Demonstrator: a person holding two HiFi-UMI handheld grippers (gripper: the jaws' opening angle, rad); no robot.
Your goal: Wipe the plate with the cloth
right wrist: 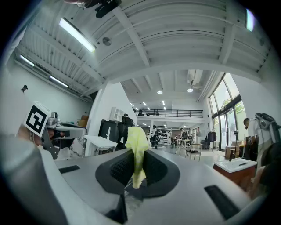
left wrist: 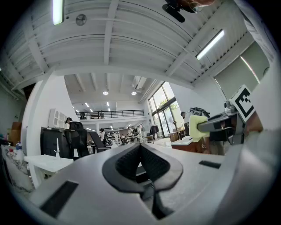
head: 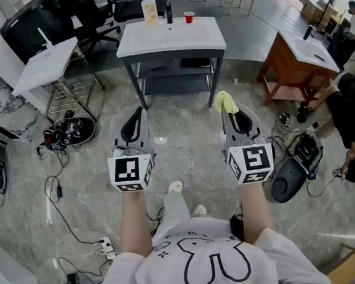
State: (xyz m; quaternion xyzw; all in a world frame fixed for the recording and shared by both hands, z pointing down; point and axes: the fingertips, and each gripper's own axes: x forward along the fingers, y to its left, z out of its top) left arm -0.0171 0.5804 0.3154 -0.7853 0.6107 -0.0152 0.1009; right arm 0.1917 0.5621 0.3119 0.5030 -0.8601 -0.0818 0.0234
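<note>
The cloth (head: 225,101), a pale yellow-green rag, is pinched in the right hand-held gripper (head: 231,110). In the right gripper view the jaws are pressed together on a narrow fold of it (right wrist: 136,149), so most of the fabric stands loose above the pads and a short tail hangs below. No plate shows in any view. It may be on the white table (head: 156,41) ahead, but only a soap bottle (head: 148,9), a dark bottle (head: 168,12) and a red cup (head: 189,16) can be made out there, and the top is too small in the head view to be sure.

The left hand-held gripper (head: 136,118) is fully closed with nothing between its jaws (left wrist: 141,160). Both tools are held about level at waist height over bare floor, well short of the table, so wiping has not begun.

The main risk is the grip. With so little cloth between the pads, dragging it across a plate could pull it free, or the loose bunch could fold back and let hard jaw tips scrape the dish. An unheld plate could also skate under the wiping stroke, and the left tool would have to open before it could brace one. Cables (head: 58,192) trail over the floor near the person's feet and could snag a step towards the table.
</note>
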